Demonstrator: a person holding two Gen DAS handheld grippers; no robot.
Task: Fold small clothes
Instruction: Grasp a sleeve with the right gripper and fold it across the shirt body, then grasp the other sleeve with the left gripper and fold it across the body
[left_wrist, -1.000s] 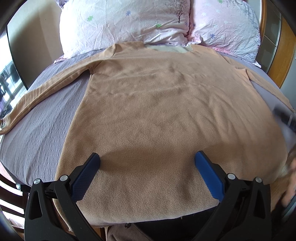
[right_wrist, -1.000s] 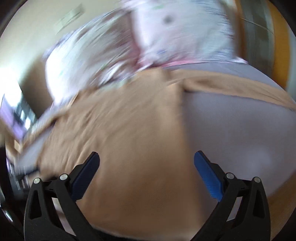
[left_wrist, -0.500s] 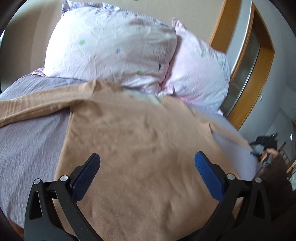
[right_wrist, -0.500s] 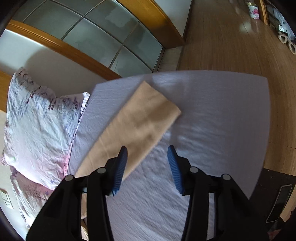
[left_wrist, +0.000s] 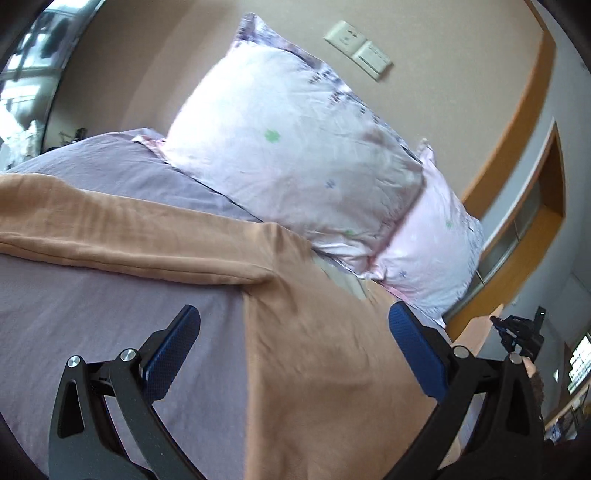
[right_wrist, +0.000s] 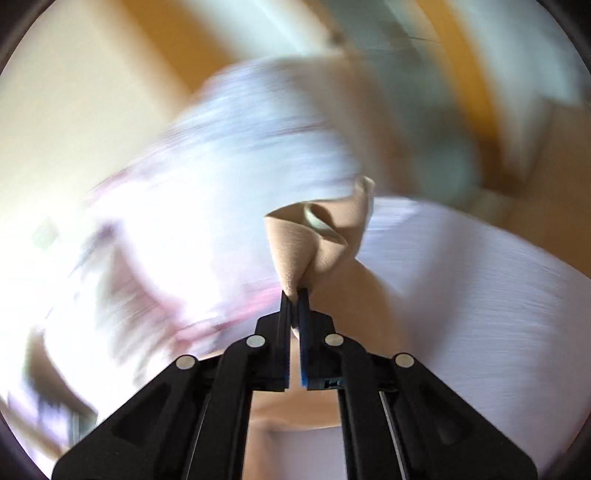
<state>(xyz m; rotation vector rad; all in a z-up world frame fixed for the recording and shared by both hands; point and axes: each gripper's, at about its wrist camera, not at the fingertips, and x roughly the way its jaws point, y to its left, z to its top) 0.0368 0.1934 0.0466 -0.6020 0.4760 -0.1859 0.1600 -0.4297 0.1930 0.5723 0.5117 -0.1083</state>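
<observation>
Lilac bedsheet (left_wrist: 110, 332), finely crinkled, fills the lower left of the left wrist view, and the left gripper (left_wrist: 295, 354) hangs over it with its blue pads spread wide and nothing between them. Between those pads lies the shirt (left_wrist: 325, 369), a tan, soft fleecy knit spread flat, one sleeve (left_wrist: 110, 236) stretched toward the left edge, probably laid out so the sleeves can be folded inward. Beyond it two pale floral pillows (left_wrist: 295, 155) lean on a beige wall. In the blurred right wrist view, the right gripper (right_wrist: 294, 295) is clamped on a bunched cuff (right_wrist: 314, 243) at centre frame, lifted off the sheet, seemingly to carry that sleeve across the body.
</observation>
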